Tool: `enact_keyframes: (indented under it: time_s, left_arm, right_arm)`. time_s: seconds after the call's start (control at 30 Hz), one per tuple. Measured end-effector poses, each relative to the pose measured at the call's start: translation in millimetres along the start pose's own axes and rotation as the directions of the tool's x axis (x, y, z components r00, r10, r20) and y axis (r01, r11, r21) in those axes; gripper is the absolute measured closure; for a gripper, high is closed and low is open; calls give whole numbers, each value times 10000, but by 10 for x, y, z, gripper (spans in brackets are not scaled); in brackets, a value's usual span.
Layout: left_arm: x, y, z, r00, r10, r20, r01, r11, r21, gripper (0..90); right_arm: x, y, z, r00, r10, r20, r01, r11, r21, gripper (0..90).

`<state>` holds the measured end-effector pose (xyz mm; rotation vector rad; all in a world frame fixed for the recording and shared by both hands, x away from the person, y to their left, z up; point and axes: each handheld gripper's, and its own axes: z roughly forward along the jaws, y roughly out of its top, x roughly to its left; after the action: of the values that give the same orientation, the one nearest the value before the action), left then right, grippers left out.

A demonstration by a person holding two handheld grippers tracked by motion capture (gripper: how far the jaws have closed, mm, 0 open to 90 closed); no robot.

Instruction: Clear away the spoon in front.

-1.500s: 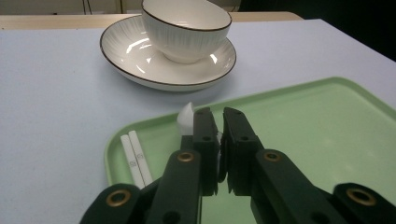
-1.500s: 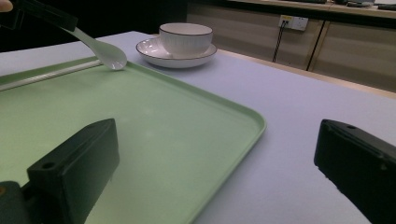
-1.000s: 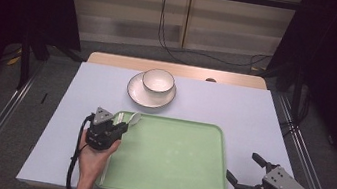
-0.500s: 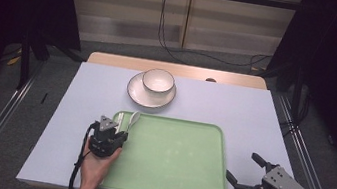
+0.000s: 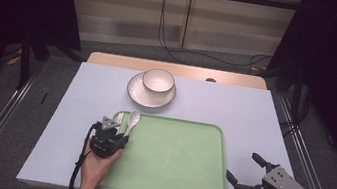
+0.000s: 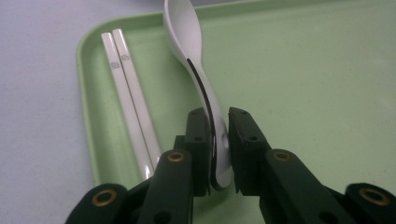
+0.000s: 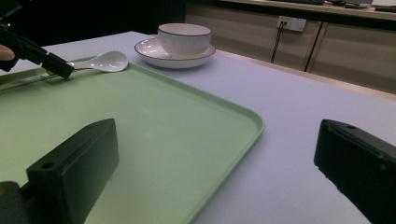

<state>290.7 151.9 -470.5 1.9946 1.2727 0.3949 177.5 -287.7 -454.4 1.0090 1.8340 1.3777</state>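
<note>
Left hand-held gripper [image 6: 218,140] clamps the white spoon [image 6: 196,70] handle edgewise above the green tray [image 5: 179,177], beside the chopsticks [image 6: 130,98], likely for lifting. Right hand-held gripper [image 5: 240,178] idles wide open, empty, at the tray's right edge.

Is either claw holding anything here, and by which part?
The left claw grips the white spoon by the end of its handle, bowl pointing away. The right claw is open and holds nothing.

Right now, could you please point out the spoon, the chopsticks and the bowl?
spoon [image 6: 183,32], left gripper view, its scoop.
chopsticks [image 6: 130,98], left gripper view, mid-length.
bowl [image 5: 158,81], high view, its inside.
</note>
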Motion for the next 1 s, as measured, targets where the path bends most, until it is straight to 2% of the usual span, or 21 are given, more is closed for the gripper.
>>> enact_keyframes:
  time_s: [0.13, 0.43, 0.5, 0.57, 0.63, 0.7, 0.73, 0.77, 0.93, 1.0]
  left_arm:
    - [-30, -2, 18, 9996, 105, -255, -100, 9998, 180, 781]
    - [-13, 2, 11, 9998, 125, -124, -122, 9996, 253, 722]
    - [-14, 2, 10, 9998, 60, -204, -56, 9998, 206, 684]
    - [-16, 3, 3, 9993, 188, -315, -183, 9997, 158, 638]
    - [-27, 6, 15, 9997, 163, -197, -165, 9998, -87, 606]
    - [-27, 11, 14, 9996, 243, -136, -244, 9997, -68, 576]
    - [-21, 10, 12, 9998, 192, -88, -194, 9997, -147, 517]
    - [-10, 11, 1, 9999, 163, -44, -164, 9994, -313, 517]
    - [42, 33, -47, 9992, 289, -273, -311, 9961, -826, 356]
    - [69, 41, -57, 9999, 140, -89, -148, 9953, -961, 291]
  right_arm:
    - [1, 1, -7, 10000, -6, 24, 6, 10000, 24, 0]
    - [0, 1, -5, 10000, 12, -5, -12, 10000, 26, 0]
    - [2, 2, -6, 10000, 5, 10, -5, 10000, 20, 0]
    - [1, 2, -8, 10000, -19, -24, 19, 10000, 29, 0]
    - [2, 1, -4, 10000, 8, 2, -8, 10000, 12, 0]
    - [4, 1, 0, 10000, -4, -19, 4, 10000, 16, 0]
    - [4, 3, -9, 10000, -7, -15, 7, 10000, 27, 0]
    - [4, 3, -9, 10000, -7, -15, 7, 10000, 27, 0]
    - [-1, 2, -5, 10000, 38, 1, -38, 10000, 12, 0]
    - [1, 4, 0, 10000, 58, 13, -58, 10000, 10, 0]
